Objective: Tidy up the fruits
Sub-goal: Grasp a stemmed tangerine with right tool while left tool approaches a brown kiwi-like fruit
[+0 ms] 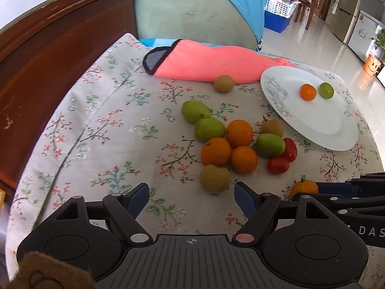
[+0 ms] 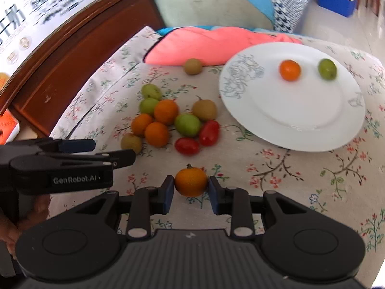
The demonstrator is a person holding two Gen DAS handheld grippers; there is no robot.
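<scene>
Right wrist view: the right gripper [image 2: 191, 189] has its fingers [image 2: 168, 192] pinched on a small orange [image 2: 191, 181], one blue pad touching each side, the fruit low over the flowered cloth [image 2: 276, 175] on the table. It looks gripped across its middle so it can be carried without rolling, probably to the white plate [image 2: 300, 125] ahead and to the right of the fingers, where another orange [image 2: 290, 70] and a green fruit [image 2: 327, 69] already lie apart from each other. Just ahead and left of the fingers sits the loose pile of fruit [image 2: 166, 122], oranges, green and brownish ones and two red tomatoes [image 2: 197, 139] touching, so most sorting seems left to do.

In the left wrist view the left gripper [image 1: 191, 192] has its fingers [image 1: 138, 196] spread wide and holding nothing; a brownish fruit [image 1: 215, 178] lies just beyond them, nearer the right finger.
</scene>
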